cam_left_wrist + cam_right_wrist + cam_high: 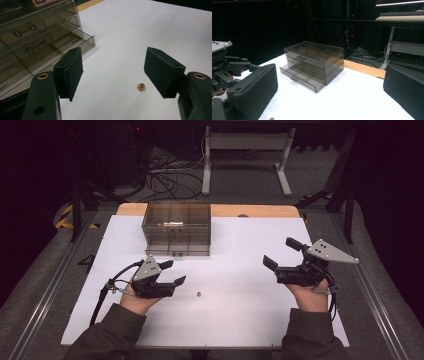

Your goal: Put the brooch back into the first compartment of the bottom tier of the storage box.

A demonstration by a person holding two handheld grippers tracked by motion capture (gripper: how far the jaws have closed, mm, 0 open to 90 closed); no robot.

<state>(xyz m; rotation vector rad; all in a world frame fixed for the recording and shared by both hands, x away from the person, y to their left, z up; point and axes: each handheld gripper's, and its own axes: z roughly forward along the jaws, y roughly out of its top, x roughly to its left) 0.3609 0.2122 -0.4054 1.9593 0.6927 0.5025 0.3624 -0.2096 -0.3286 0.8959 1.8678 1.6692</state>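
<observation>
Left gripper (172, 271): jaws apart, nothing between the pads. It sits low over the white table (240, 320), pointing toward the table's middle. In the left gripper view the gripper (113, 72) looks down on a small gold ring (141, 86). The ring lies on the table ahead of the jaws, nearer the right-hand pad and just short of it, touching neither pad. In the high view the ring (199, 294) lies just beyond the jaw tips, apart from them.

Right gripper (281, 254): jaws wide apart and empty, held above the table well apart from the ring.

A smoky drawer box (177, 229) stands beyond the left gripper, near it. Its bottom drawer (298, 76) is pulled out.
</observation>
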